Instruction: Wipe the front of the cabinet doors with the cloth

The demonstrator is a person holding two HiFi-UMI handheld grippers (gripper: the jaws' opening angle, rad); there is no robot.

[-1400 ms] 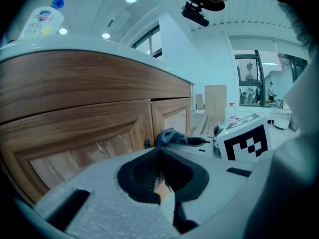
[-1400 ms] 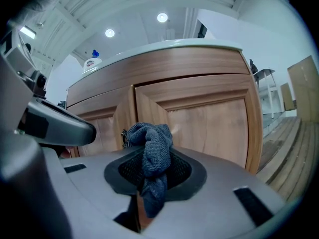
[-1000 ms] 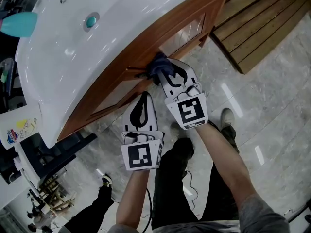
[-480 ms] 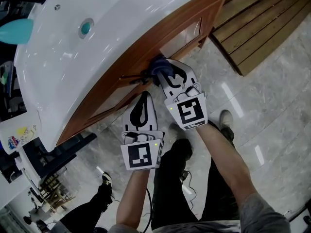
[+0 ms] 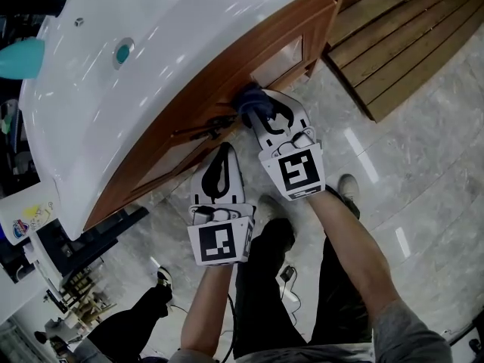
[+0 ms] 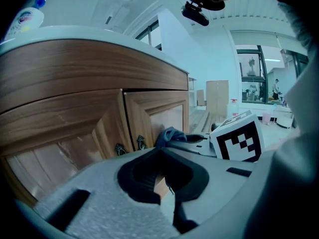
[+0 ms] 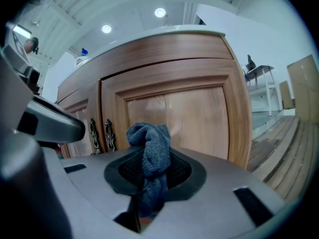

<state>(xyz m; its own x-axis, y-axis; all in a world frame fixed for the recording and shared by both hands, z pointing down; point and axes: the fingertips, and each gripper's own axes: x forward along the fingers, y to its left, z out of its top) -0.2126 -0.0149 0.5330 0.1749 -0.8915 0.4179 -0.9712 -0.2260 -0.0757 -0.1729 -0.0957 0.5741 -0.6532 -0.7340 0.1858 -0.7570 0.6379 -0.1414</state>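
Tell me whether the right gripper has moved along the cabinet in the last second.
Yes. In the head view the right gripper, shut on the cloth, has slid slightly away from the door handles, towards the right door's panel.

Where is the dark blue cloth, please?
Pinched in the right gripper, the dark blue cloth sits at the right-hand wooden cabinet door, beside the dark door handles.

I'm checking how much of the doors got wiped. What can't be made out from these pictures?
1) Whether the cloth touches the cabinet door: in the head view the right gripper covers the spot, and the right gripper view shows neither gap nor contact.
2) The cabinet door's lower edge: cut off by the gripper body in both gripper views.
3) The bottle print: too small in the left gripper view.
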